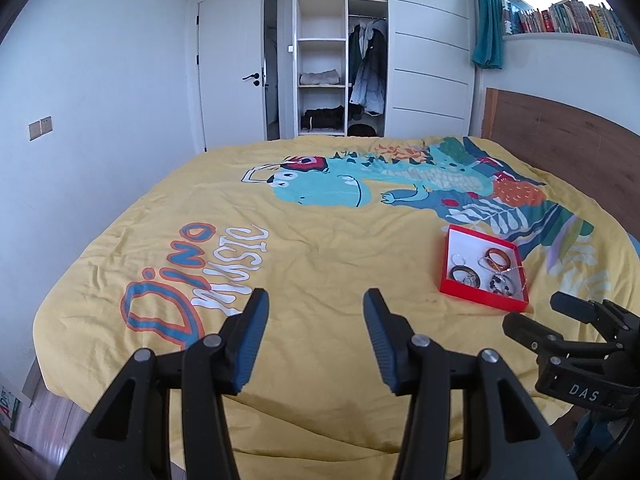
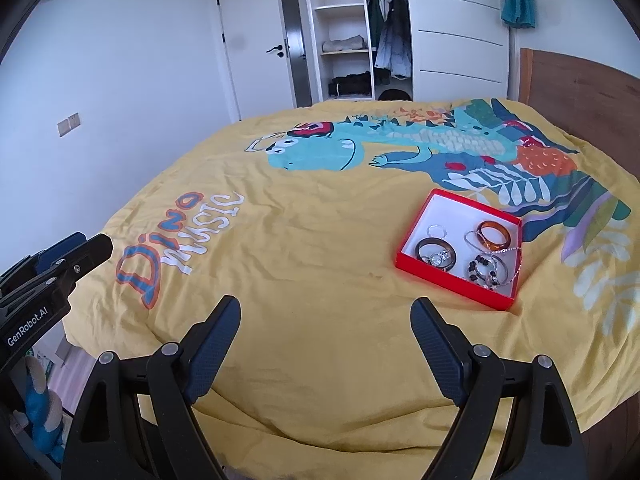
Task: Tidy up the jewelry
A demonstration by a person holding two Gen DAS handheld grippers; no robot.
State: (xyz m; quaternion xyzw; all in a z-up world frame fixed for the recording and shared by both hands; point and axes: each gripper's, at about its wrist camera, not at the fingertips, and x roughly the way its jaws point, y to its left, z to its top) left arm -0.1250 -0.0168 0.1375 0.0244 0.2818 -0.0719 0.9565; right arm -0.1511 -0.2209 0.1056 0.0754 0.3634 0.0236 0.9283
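Your left claw [image 1: 316,300] and right claw [image 2: 326,308] hover released and empty above the yellow bed [image 2: 320,280], the red jewelry box [image 2: 416,266] at two o'clock

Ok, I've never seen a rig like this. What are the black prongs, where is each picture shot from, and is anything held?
There is no robot: a person holds a two-finger gripper in each hand, each with a wide-angle camera looking along its fingers. The black prongs at the bottom are those fingers. One picture comes from the left gripper, the other from the right gripper; each also catches the other gripper at its edge. Both are open and hold nothing. They hover over a bed with a yellow cover. On it lies a red box with bangles, a beaded bracelet, rings and a silver chain that hangs over its edge.
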